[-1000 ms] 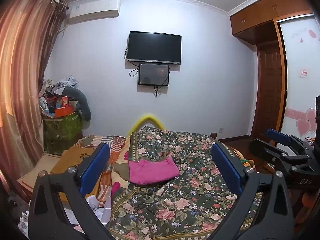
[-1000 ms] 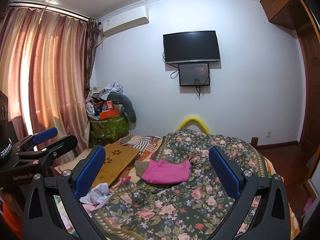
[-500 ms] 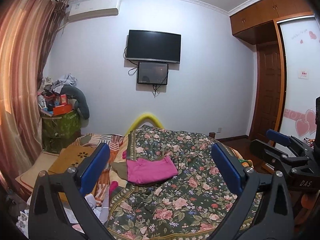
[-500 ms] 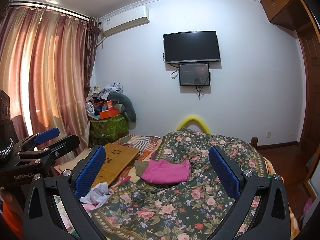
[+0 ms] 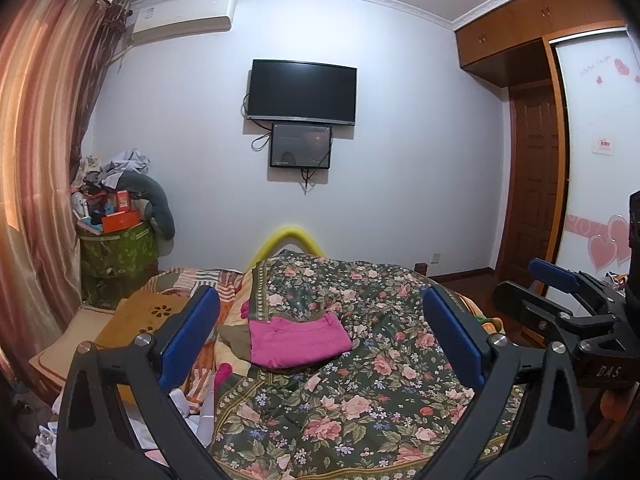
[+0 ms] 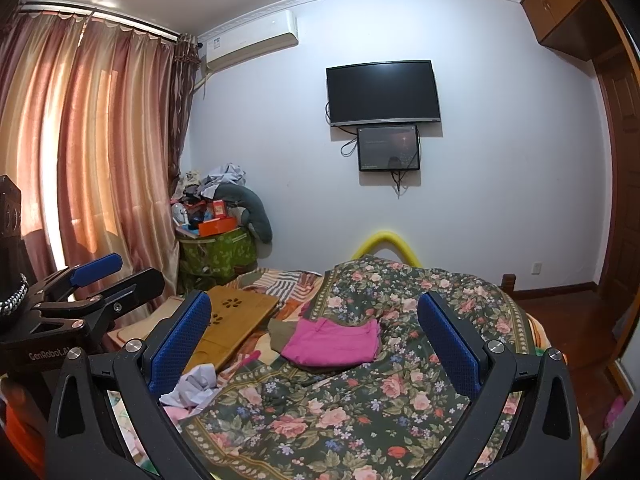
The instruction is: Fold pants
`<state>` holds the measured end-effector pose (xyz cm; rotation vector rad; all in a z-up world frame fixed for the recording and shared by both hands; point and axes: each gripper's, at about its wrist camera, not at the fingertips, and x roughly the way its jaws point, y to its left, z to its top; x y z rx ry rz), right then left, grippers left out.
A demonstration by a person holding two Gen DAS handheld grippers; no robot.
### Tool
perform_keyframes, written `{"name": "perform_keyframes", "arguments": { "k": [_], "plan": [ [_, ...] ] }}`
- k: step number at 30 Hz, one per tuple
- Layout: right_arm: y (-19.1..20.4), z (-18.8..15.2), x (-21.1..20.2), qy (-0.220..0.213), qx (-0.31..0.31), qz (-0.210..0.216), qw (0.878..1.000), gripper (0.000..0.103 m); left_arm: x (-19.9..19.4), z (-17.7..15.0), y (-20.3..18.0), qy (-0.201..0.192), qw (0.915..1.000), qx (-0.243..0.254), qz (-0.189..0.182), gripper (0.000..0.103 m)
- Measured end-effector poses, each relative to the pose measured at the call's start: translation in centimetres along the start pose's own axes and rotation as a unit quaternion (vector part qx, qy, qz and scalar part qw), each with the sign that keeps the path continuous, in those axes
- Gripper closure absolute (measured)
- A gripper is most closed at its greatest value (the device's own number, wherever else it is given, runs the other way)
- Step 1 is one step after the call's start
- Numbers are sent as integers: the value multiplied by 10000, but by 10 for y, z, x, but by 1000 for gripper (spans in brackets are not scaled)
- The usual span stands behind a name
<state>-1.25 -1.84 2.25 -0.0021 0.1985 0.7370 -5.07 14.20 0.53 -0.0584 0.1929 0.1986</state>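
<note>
The pink pants lie folded in a neat rectangle on the flowered bed cover, partly over an olive-brown cloth. They also show in the right wrist view. My left gripper is open and empty, held well back from and above the pants. My right gripper is open and empty too, at about the same distance. The right gripper shows at the right edge of the left wrist view, and the left gripper at the left edge of the right wrist view.
A wooden lap desk and crumpled cloths lie left of the bed cover. A green box piled with clutter stands by the curtain. A yellow padded bed rail, a wall TV and a wooden door are beyond.
Both grippers have barely shifted; the left view has drifted slightly. The pants lie as before, and both jaws stay open.
</note>
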Motion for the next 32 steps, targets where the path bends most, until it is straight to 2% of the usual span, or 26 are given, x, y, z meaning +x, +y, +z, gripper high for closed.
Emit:
{"name": "perform_keyframes", "arguments": {
  "k": [14,25,32],
  "plan": [
    [-2,-3,4,63,46,-69,9999,0,5,0,-1,55,9999,-120,-41,0],
    [-5,-5,8,115,103,-109,9998,0,12,-2,-7,113,9999,2,-43,0],
    [-8,-7,13,156,119,-115,9997,0,23,-4,0,259,9995,-163,-46,0]
  ]
}}
